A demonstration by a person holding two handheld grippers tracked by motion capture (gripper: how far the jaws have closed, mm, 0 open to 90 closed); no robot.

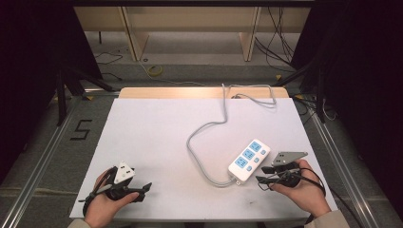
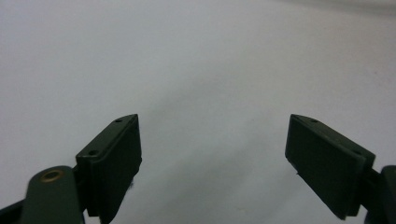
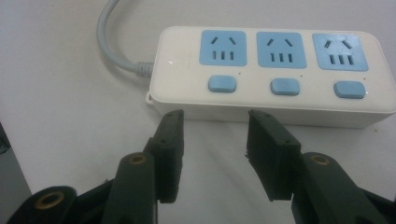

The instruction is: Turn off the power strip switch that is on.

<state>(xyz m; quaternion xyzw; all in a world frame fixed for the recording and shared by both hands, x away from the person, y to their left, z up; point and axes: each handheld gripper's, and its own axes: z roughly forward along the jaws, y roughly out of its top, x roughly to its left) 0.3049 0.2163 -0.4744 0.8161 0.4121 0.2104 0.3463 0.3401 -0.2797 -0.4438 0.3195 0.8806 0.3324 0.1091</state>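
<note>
A white power strip with 3 blue sockets and 3 blue switches lies flat on the white surface, toward its right side and angled, its long axis running from near-left to far-right. Its grey cord leaves the near end, loops left across the surface and runs back over the far edge.

The right gripper, held in the person's right hand, sits low at the near right of the surface, just beside the strip's long switch-side edge. In the right gripper view its jaws stand parted with a modest gap and nothing between them, the tips close to the strip's side wall below the left and middle switches; whether they touch it cannot be told. The cord enters the strip at its left end in that view.

The left gripper, held in the left hand, rests at the near left, well apart from the strip. In the left gripper view its jaws are spread wide and released, with bare white surface between and ahead of them.
</note>
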